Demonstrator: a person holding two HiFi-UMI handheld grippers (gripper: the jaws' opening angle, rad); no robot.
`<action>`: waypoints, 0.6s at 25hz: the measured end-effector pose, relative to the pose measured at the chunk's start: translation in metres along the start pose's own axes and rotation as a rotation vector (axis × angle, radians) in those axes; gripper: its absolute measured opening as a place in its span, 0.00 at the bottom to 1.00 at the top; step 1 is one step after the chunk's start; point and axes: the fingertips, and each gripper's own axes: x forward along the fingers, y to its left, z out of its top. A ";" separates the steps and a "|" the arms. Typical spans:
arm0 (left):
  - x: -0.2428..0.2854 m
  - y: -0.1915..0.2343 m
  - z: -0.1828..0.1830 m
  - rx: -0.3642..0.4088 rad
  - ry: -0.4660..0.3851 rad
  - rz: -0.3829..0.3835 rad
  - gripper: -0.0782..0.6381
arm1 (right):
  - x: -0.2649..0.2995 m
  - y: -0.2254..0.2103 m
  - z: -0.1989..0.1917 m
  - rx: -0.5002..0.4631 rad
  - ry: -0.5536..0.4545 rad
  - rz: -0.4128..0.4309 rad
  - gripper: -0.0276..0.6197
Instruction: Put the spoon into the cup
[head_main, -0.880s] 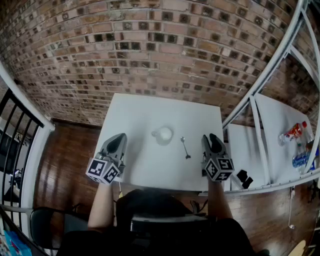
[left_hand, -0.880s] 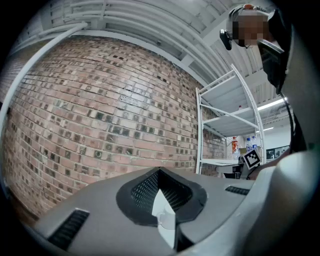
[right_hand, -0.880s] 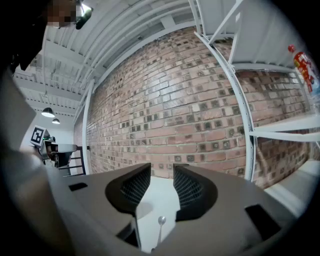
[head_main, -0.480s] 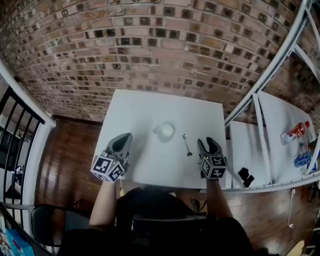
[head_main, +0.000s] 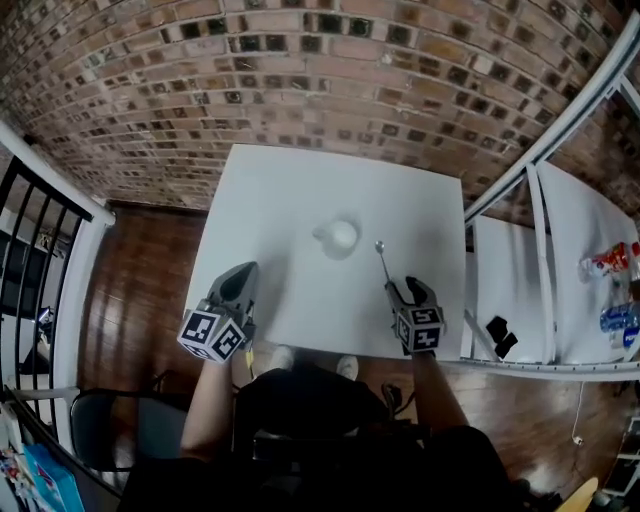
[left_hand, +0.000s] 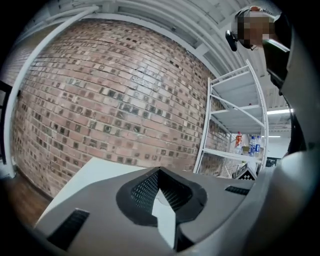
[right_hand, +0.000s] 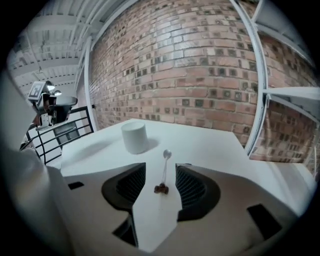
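Observation:
A small white cup (head_main: 340, 236) (right_hand: 135, 137) stands near the middle of the white table (head_main: 290, 190). Just right of it lies a thin metal spoon (head_main: 384, 262) (right_hand: 164, 171), bowl toward the brick wall and dark handle end toward me. My right gripper (head_main: 404, 286) (right_hand: 160, 168) tilts down at the table, open, with its jaws on either side of the spoon's handle end and not touching it. My left gripper (head_main: 242, 272) (left_hand: 160, 172) hovers level over the table's near left part, shut and holding nothing.
A brick wall (head_main: 300, 80) runs behind the table. A white shelf rack (head_main: 540, 200) stands at the right with bottles (head_main: 612, 264) and a black object (head_main: 497, 334). A black railing (head_main: 40, 215) lines the left, with wood floor (head_main: 140, 280) between.
My right gripper has moved forward and left, so the spoon's handle end now lies between its jaws. The left gripper has stayed where it was.

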 end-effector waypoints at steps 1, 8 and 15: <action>-0.002 0.003 -0.004 -0.003 0.010 0.008 0.11 | 0.005 0.002 -0.009 -0.008 0.027 0.003 0.34; -0.018 0.021 -0.013 -0.005 0.043 0.060 0.11 | 0.035 0.003 -0.035 -0.098 0.160 0.011 0.34; -0.026 0.028 -0.012 -0.028 0.041 0.080 0.11 | 0.050 -0.002 -0.050 -0.063 0.223 -0.016 0.34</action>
